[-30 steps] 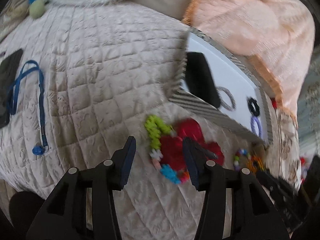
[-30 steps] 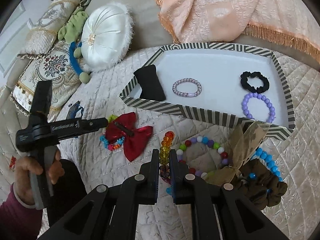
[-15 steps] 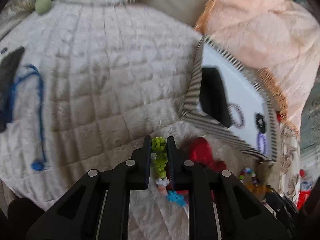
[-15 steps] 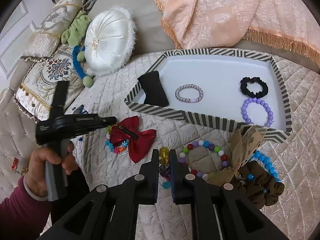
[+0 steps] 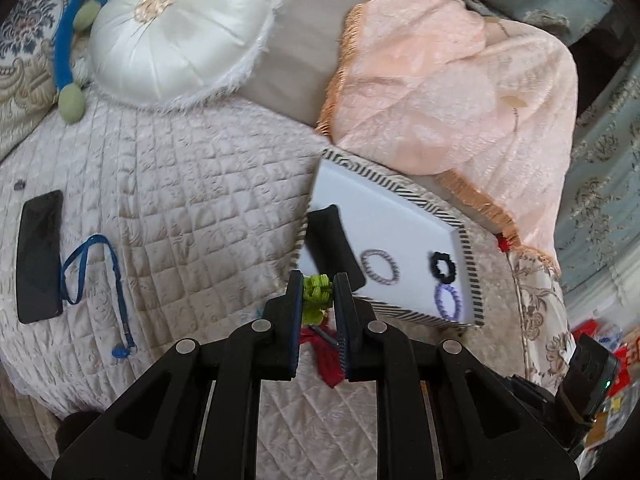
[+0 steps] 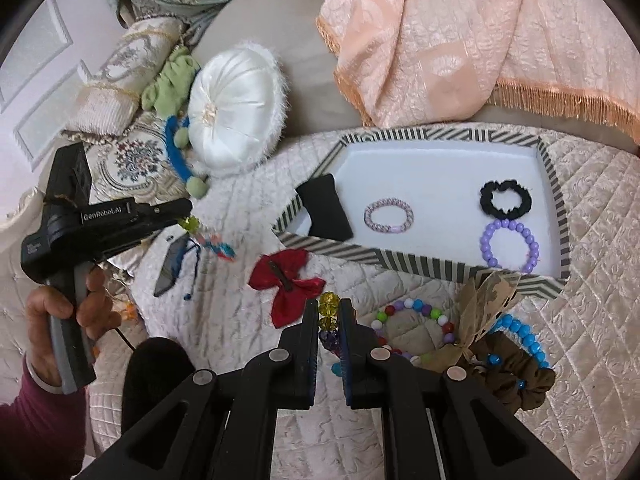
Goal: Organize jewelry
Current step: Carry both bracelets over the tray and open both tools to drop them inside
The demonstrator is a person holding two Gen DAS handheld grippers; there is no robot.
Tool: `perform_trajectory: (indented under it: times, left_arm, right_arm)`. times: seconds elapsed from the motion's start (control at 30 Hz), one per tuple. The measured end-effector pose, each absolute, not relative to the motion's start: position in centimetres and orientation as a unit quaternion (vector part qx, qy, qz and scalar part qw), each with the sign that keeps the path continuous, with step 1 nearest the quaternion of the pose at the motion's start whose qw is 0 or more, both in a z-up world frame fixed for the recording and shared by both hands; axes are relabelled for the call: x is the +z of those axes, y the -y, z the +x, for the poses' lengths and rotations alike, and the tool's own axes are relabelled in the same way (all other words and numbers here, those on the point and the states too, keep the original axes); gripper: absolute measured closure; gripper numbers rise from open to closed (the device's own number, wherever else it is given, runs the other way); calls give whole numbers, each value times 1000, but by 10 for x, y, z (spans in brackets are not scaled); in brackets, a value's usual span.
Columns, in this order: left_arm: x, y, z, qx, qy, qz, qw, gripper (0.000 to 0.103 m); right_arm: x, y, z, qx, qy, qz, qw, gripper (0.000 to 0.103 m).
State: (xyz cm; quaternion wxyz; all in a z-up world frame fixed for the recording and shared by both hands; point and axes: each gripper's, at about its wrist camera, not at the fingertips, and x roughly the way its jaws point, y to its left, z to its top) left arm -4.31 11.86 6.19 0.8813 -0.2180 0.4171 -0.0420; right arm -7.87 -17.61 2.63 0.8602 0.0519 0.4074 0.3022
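My left gripper (image 5: 317,292) is shut on a green-and-multicolour bead bracelet (image 5: 316,294) and holds it in the air; in the right wrist view the bracelet (image 6: 208,236) dangles from the left gripper (image 6: 188,216), left of the striped tray (image 6: 420,264). My right gripper (image 6: 329,320) is shut on a faceted rainbow bead bracelet (image 6: 329,312), lifted just above the quilt. The tray (image 5: 384,304) holds a black pad (image 6: 326,208), a lilac bracelet (image 6: 388,216), a black scrunchie (image 6: 506,199) and a purple bead bracelet (image 6: 510,245). A red bow (image 6: 288,280) lies in front of the tray.
On the quilt by the tray's front: a multicolour bead bracelet (image 6: 414,332), a beige bow (image 6: 484,304), a blue bead bracelet (image 6: 524,336) and a brown scrunchie (image 6: 508,376). A phone (image 5: 40,256) and blue lanyard (image 5: 96,280) lie left. A white round cushion (image 5: 180,28) and peach cloth (image 5: 452,76) lie behind.
My left gripper closed on the green bracelet and lifted it off the quilt beside the red bow. My right gripper stayed shut and raised the rainbow bracelet.
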Motion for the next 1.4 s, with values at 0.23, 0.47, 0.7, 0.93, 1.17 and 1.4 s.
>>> perform_trajectory:
  times: [0.23, 0.47, 0.7, 0.93, 1.17, 1.4]
  left_arm:
    - [73, -91, -46, -60, -411, -192, 889, 89]
    - [71, -60, -36, -70, -416, -154, 893, 89]
    - [64, -35, -21, -71, -421, -122, 896, 89]
    - [58, -19, -7, -71, -424, -98, 897, 89]
    - [53, -9, 11, -67, -428, -76, 898, 89]
    - [49, -2, 30, -59, -429, -57, 900, 89]
  right_arm:
    - [47, 184, -81, 303, -386, 60, 869, 94]
    - [61, 192, -75, 295, -373, 58, 878, 94]
    - [68, 200, -63, 280, -368, 55, 885, 94]
    - [65, 206, -51, 271, -372, 55, 886, 94]
    - [64, 207, -37, 262, -375, 51, 888, 94]
    - [63, 208, -19, 257, -379, 46, 888, 94]
